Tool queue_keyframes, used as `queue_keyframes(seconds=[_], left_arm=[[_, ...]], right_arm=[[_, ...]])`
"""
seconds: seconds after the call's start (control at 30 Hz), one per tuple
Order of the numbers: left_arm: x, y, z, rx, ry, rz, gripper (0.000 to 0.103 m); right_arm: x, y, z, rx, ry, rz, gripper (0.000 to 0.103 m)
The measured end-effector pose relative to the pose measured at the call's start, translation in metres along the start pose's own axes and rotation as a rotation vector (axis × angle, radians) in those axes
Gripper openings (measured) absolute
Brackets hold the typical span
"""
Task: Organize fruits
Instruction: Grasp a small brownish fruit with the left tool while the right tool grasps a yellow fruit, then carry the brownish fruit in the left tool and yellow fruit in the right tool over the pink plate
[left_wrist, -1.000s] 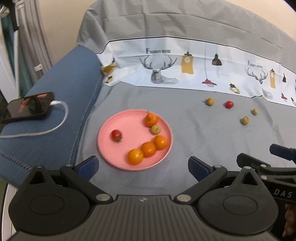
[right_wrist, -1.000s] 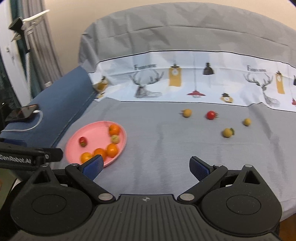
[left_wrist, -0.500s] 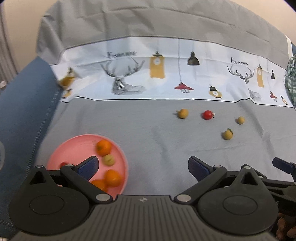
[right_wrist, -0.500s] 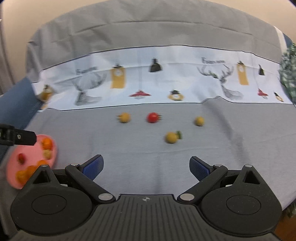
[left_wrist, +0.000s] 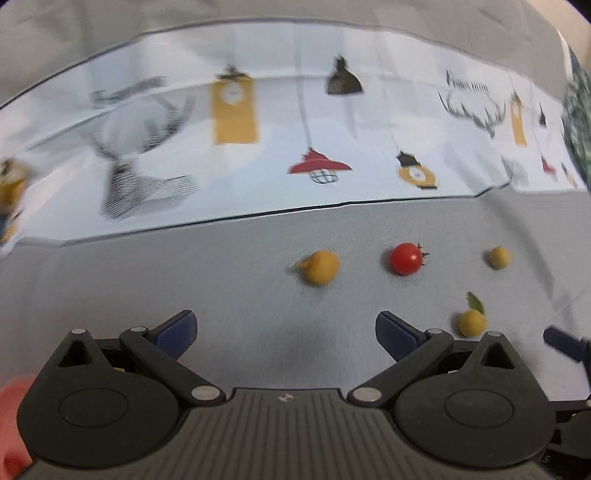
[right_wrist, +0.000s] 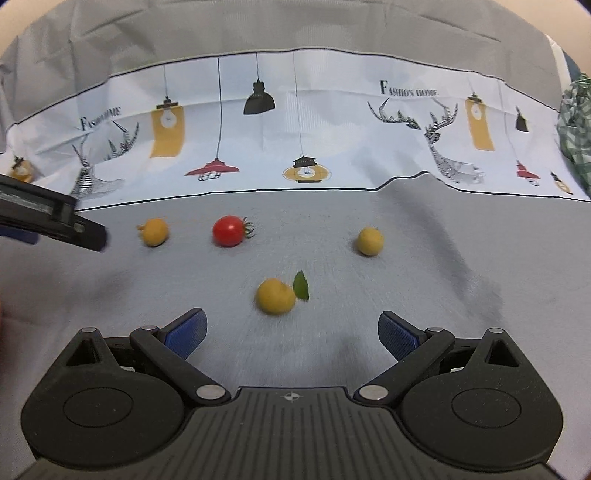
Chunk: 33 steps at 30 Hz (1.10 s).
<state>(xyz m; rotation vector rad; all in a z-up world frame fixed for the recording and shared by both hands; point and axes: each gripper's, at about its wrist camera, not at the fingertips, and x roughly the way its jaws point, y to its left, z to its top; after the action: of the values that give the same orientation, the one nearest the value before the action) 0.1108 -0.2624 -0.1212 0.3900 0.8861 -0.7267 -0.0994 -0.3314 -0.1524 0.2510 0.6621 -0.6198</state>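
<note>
Loose fruit lies on the grey cloth. In the left wrist view a yellow fruit (left_wrist: 320, 267) sits ahead of my open left gripper (left_wrist: 286, 334), with a red cherry tomato (left_wrist: 406, 258) to its right, a small yellow fruit (left_wrist: 499, 257) further right and a leafed yellow fruit (left_wrist: 472, 322) near the right finger. In the right wrist view the leafed yellow fruit (right_wrist: 275, 296) lies just ahead of my open right gripper (right_wrist: 293, 334); beyond it are a yellow fruit (right_wrist: 155, 231), the tomato (right_wrist: 229, 230) and another yellow fruit (right_wrist: 370, 241). A sliver of the pink plate (left_wrist: 9, 421) shows at bottom left.
A white printed cloth band (right_wrist: 295, 129) with lamps and deer runs across the raised back. A green checked fabric (right_wrist: 576, 125) sits at the far right. The left gripper's finger (right_wrist: 51, 218) juts in from the left of the right wrist view.
Both grippers have swung right and moved closer to the loose fruits. The pink plate has slid out of both views, leaving only an edge in the left one. Both stay open.
</note>
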Motion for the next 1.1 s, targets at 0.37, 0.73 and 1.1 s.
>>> queue_keyframes(seconds=[0.37,0.73,1.1], left_arm=[[0.071,-0.021,0.022,0.165,0.024,-0.044,0.072],[-0.002,-0.020,0.003,0.097,-0.060,-0.090,0.038],[-0.160,0.030,-0.089,-0.044,-0.066,0.047,0.038]], right_arm=[[0.055,0.004,-0.006,-0.008,-0.011,-0.040,0.092],[0.021,0.007,0.000,0.031,-0.034,-0.006,0.029],[-0.106,0.076,-0.009,-0.064,-0.071,0.199,0.029]])
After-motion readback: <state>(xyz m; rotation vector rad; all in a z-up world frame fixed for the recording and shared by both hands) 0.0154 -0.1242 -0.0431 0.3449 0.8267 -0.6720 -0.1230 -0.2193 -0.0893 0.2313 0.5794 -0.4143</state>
